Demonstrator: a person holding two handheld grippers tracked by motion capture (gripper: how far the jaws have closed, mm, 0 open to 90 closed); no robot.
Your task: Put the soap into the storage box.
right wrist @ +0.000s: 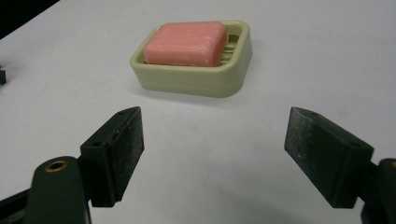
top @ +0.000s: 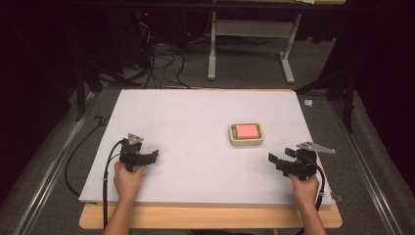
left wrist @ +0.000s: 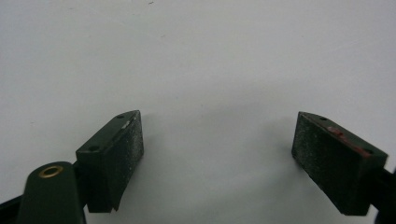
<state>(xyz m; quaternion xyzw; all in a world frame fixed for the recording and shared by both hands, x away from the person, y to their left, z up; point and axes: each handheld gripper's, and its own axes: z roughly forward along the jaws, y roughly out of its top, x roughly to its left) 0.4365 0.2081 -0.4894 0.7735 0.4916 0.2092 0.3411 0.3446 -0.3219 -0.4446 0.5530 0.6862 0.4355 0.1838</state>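
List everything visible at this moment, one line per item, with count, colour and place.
Rectangular pink soap bar: one, pink, lying in the dish.
Pale green plastic soap dish: one, pale green, right of the table's centre, ahead of the right gripper.
White tabletop sheet: one, white, covering the wooden table.
Dark cables: several, black, on the floor beyond the table.
Grey metal frame legs: two, grey, on the floor behind the table.
Left gripper: one, black, near left, jaws apart.
Right gripper: one, black, near right, jaws apart.
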